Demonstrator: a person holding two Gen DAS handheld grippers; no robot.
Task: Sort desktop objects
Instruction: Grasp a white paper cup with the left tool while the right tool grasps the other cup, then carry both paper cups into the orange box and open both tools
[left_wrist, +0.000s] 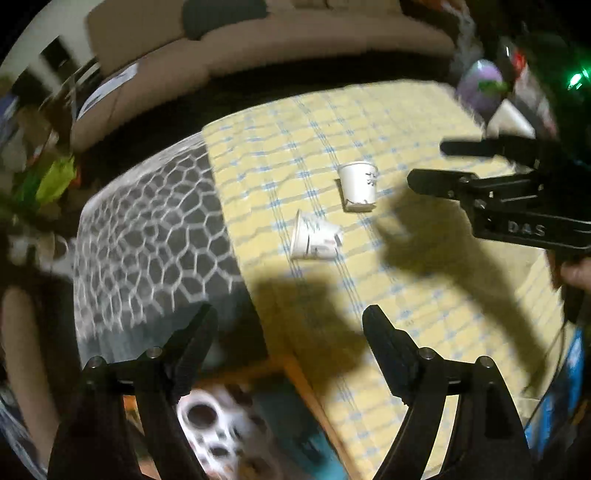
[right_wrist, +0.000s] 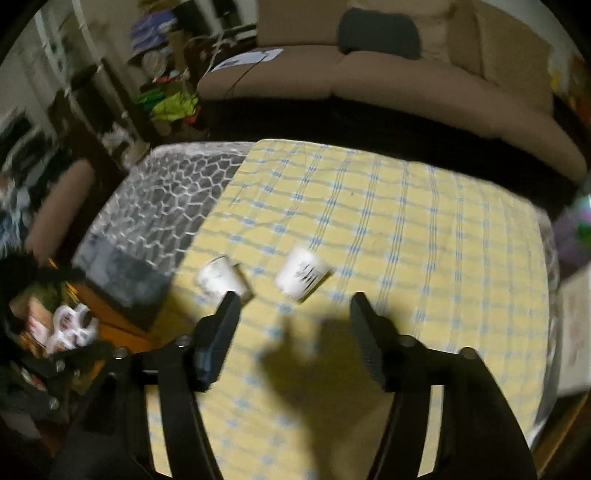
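Clearly "DAS" marks the right gripper (left_wrist: 424, 164), fingers spread empty like the left gripper (left_wrist: 288, 325).

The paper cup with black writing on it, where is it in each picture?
Left wrist view: the paper cup with black writing stands right of centre on the yellow checked cloth.
Right wrist view: it sits near the middle, tilted.
Shared landmark: the crumpled paper cup beside it.
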